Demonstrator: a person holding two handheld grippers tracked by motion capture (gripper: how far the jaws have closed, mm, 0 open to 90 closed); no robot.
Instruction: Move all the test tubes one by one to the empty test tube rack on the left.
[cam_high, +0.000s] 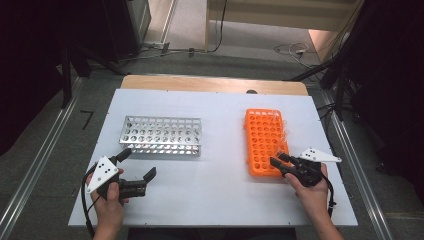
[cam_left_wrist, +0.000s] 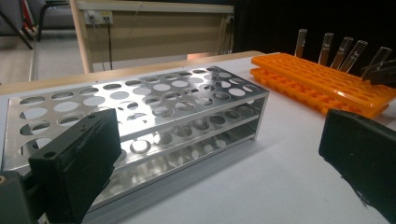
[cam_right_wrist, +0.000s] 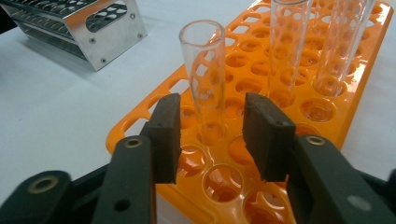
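Observation:
An orange tube rack (cam_high: 264, 131) lies on the right of the white table, and a bare metal tube rack (cam_high: 161, 135) stands on the left. My right gripper (cam_high: 278, 158) sits at the orange rack's near right corner. In the right gripper view its jaws (cam_right_wrist: 212, 135) flank a clear glass tube (cam_right_wrist: 203, 65) standing in the orange rack (cam_right_wrist: 140, 122); a gap shows beside the right pad, so the gripper is open. More glass tubes (cam_right_wrist: 289, 42) stand behind. My left gripper (cam_high: 138, 164) rests wide open in front of the metal rack (cam_left_wrist: 140, 107), holding nothing.
The white tabletop (cam_high: 215, 185) lies bare between the racks and along the near edge. In the left gripper view several glass tubes (cam_left_wrist: 327, 46) rise from the far side of the orange rack (cam_left_wrist: 322, 79). Floor, cables and dark stands surround the table.

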